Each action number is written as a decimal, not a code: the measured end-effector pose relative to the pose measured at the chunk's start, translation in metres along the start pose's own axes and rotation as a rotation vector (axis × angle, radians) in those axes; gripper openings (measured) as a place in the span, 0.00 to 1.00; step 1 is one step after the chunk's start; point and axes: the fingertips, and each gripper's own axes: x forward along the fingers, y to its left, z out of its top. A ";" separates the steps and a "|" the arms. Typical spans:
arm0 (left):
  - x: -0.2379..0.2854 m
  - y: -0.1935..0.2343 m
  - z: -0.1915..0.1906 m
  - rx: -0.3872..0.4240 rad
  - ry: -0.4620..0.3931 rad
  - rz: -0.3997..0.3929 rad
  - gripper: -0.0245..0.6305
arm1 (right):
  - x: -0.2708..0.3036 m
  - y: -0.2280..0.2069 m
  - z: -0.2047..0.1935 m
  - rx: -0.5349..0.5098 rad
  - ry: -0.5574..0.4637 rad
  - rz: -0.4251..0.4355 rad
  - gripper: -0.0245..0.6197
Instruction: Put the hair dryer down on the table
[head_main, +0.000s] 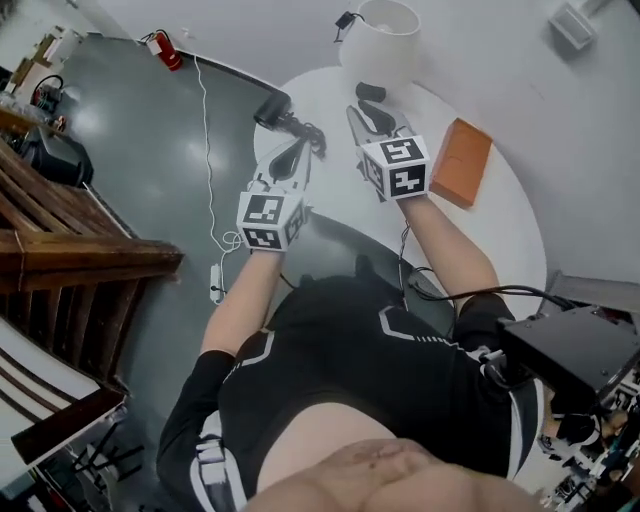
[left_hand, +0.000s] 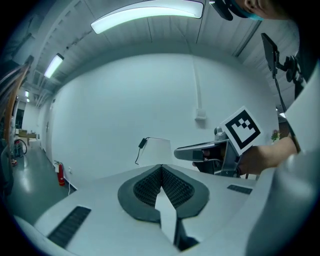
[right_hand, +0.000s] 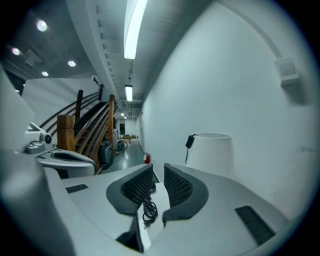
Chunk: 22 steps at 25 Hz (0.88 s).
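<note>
- A round white table (head_main: 505, 225) carries a white cylinder (head_main: 383, 40) at its far edge, next to the wall.
- The black hair dryer (head_main: 273, 108) lies on the table, left of the white cylinder and a little nearer the person, close to the table's left rim. No gripper touches it.
- Its black cord (head_main: 308, 132) lies coiled on the table just beside it, on the side toward the cylinder.
- The left gripper (left_hand: 161, 167) is raised in the air, left of the cylinder and nearer the person than the hair dryer. Its jaws are pressed together at the tips and hold nothing.
- The right gripper (right_hand: 159, 169) is also raised, in front of the cylinder. Its jaws stand a narrow slit apart and are empty; the cord shows on the table below through the gap.
- An orange box (head_main: 462, 160) lies on the table to the right of the cylinder, nearer the person.
</note>
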 end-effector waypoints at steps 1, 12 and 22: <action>0.005 -0.004 0.002 0.006 -0.002 -0.020 0.08 | -0.007 -0.006 0.001 -0.004 -0.007 -0.022 0.18; 0.032 -0.087 0.025 0.066 -0.022 -0.262 0.08 | -0.106 -0.068 0.000 0.061 -0.044 -0.290 0.17; 0.043 -0.161 0.038 0.084 -0.051 -0.447 0.08 | -0.205 -0.109 -0.017 0.120 -0.063 -0.526 0.17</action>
